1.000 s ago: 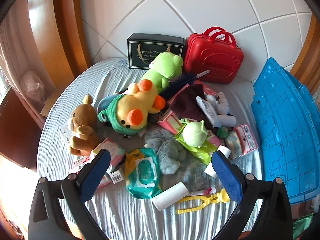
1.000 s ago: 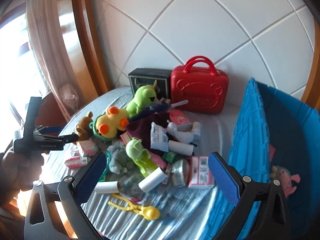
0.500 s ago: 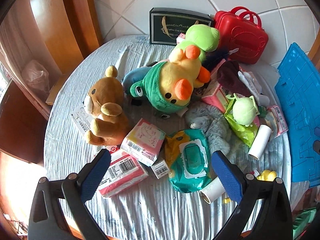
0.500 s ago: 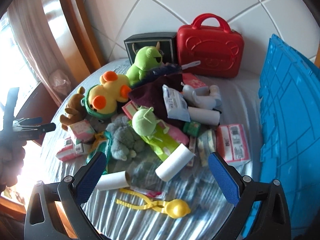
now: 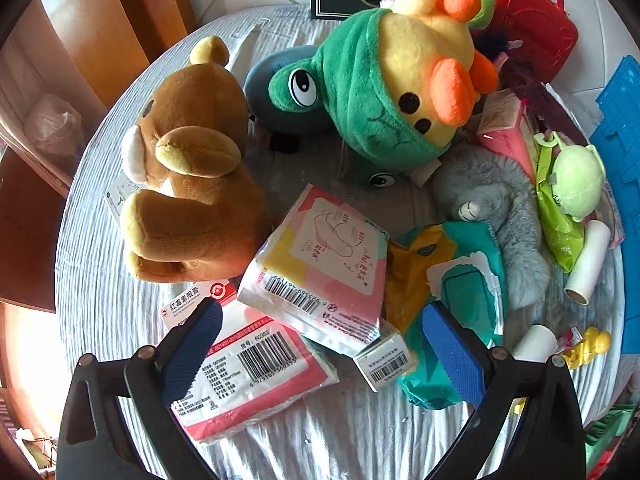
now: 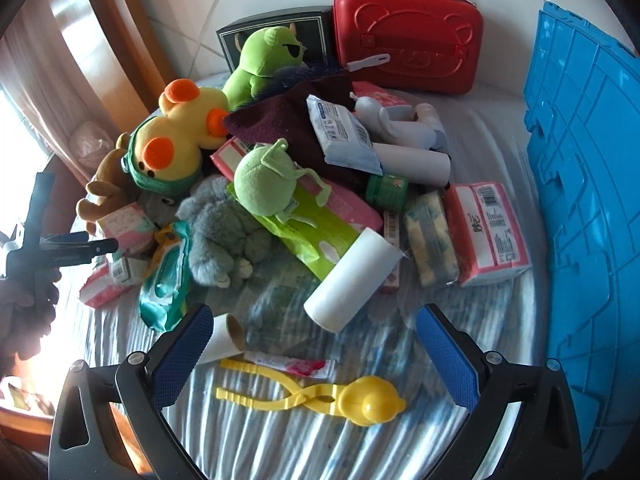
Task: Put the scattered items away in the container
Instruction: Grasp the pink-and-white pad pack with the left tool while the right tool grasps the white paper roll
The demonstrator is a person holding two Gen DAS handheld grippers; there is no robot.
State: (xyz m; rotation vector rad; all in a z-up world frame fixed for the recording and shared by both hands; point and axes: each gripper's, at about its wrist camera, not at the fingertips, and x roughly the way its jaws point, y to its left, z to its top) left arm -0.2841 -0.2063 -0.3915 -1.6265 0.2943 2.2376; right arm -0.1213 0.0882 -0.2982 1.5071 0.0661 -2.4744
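Note:
My left gripper (image 5: 320, 344) is open, low over a pink tissue pack (image 5: 320, 260) lying across a red-and-white tissue pack (image 5: 248, 376) and a small white box (image 5: 384, 356). A brown teddy bear (image 5: 188, 160) and a yellow duck plush in a green hood (image 5: 400, 76) lie just beyond. My right gripper (image 6: 310, 350) is open above a white paper roll (image 6: 352, 280), a cardboard tube (image 6: 226, 338) and a yellow duck-head tongs toy (image 6: 320, 394). The blue crate (image 6: 592, 184) stands at the right. In the right wrist view the left gripper (image 6: 76, 252) shows at the left edge.
A red bear suitcase (image 6: 408, 36) and a dark box (image 6: 280, 32) stand against the tiled wall. A grey plush (image 6: 224, 232), green plushes (image 6: 264, 184), a teal wipes pack (image 5: 460, 292) and more packs crowd the round table (image 6: 280, 440). A wooden frame rises at the left.
Both grippers have come down and forward toward the pile. The left one moved left over the tissue packs; the right one closed in on the paper roll and yellow tongs.

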